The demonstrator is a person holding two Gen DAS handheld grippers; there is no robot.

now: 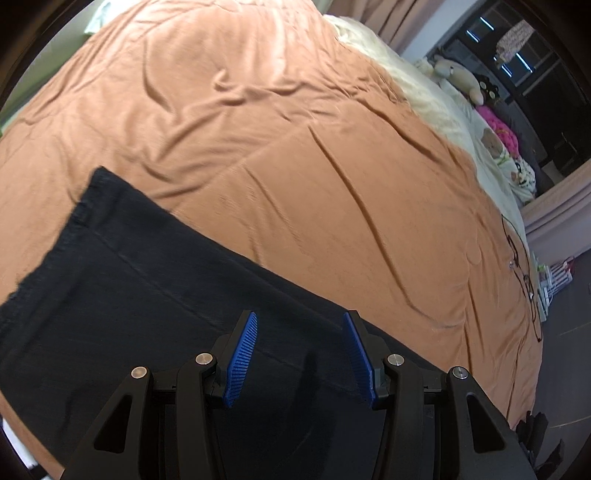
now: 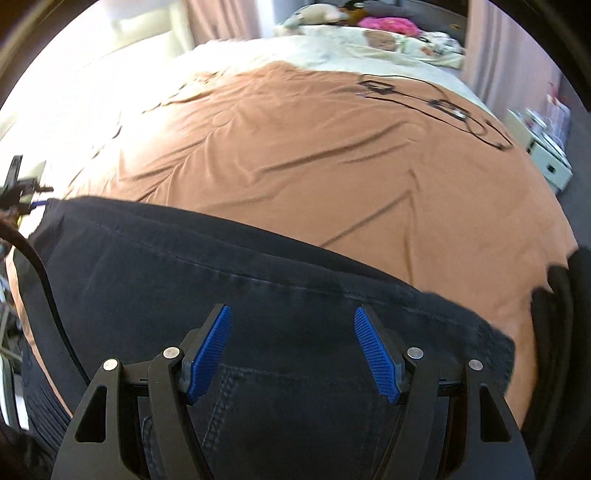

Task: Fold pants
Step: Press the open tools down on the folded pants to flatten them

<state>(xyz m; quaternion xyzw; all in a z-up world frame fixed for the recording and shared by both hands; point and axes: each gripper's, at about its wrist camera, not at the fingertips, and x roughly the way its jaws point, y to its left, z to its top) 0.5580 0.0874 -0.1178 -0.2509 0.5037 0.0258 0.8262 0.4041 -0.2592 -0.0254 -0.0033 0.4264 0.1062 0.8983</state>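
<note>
Dark denim pants (image 1: 155,295) lie flat on a wrinkled orange bedspread (image 1: 295,129) beneath both tools, left (image 1: 300,321) and right (image 2: 293,317), ribbed blue pads released, grasping nothing.

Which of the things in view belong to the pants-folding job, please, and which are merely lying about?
For the job:
- black pants
- left gripper
- right gripper

Lying about:
- orange bedspread
- black cable
- plush toys
- pink cushion

My left gripper (image 1: 300,354) sits at the bottom centre of the frame, its blue-padded jaws apart with nothing between them, above the dark pants (image 1: 147,295) spread across the lower left. The wrinkled orange bedspread (image 1: 295,147) fills the rest, with stuffed toys (image 1: 458,74) at the upper right.
</note>
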